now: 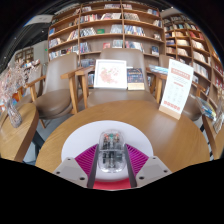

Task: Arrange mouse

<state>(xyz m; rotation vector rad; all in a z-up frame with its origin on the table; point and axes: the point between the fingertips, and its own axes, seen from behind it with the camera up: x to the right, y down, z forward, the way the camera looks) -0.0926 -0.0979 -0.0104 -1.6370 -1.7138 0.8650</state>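
The mouse (110, 153) sits right between the two fingers of the gripper (111, 160), low and close to the camera. Its long axis runs straight ahead along the fingers, away from the camera. The pink pads (86, 157) flank it on both sides and look pressed against its flanks; no gap shows on either side, so I judge the jaws are pinching the mouse rather than standing spread around it.

Below and ahead of the mouse lies a white mat (110, 136) on a round wooden table (165, 130). Whether the mouse rests on the mat or is lifted just off it, I cannot tell.

Beyond the table edge: a standing sign (177, 87) off to the right, a display card (110, 73) on a farther table, chairs (55, 100), bookshelves (105, 25) at the back.

Key relation: the mouse is centred over the near part of the mat and in line with the fingers, so setting it down likely needs only a short forward or downward move, no rotation.
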